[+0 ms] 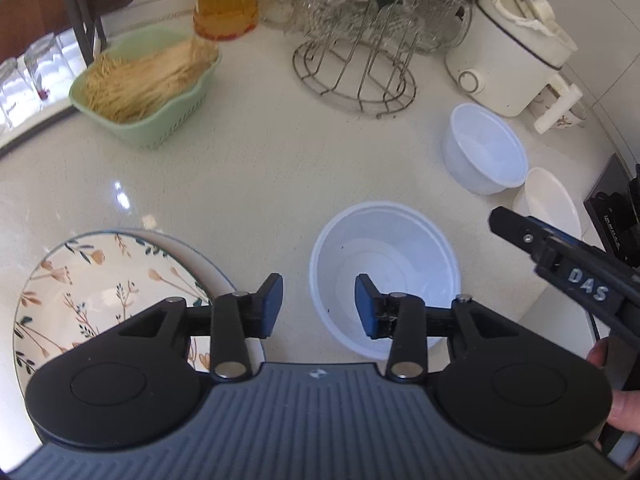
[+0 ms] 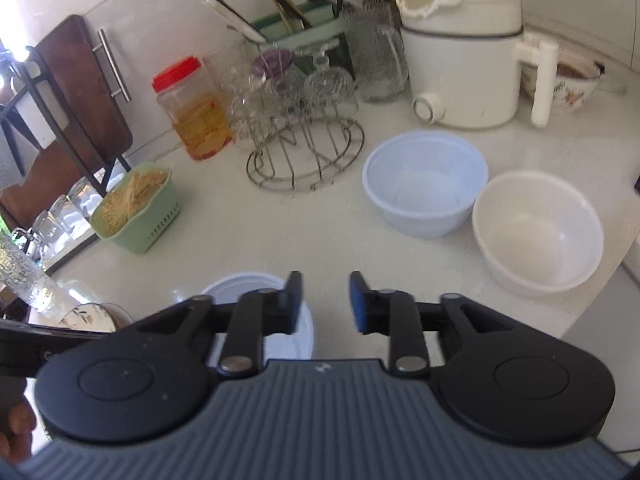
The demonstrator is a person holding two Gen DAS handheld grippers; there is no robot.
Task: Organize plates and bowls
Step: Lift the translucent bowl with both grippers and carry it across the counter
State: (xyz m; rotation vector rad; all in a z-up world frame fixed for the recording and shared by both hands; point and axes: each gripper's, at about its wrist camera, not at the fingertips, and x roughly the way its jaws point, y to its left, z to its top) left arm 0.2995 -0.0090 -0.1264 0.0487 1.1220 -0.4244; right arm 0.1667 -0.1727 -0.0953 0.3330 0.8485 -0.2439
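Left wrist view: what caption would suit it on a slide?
Open left gripper hovers over the counter between a floral plate and a white bowl.

Soft daylight is filling the room, glaring off the pale countertop [image 1: 248, 168] in a small bright patch near the floral plate [image 1: 100, 288] and blowing out the far left edge of the right wrist view. Shadows are lying faint and diffuse under the white bowl [image 1: 384, 272]. Both fisheye views are bending the edges hard, and the right wrist view is looking softer, with the glassware rack [image 2: 304, 148] slightly blurred.
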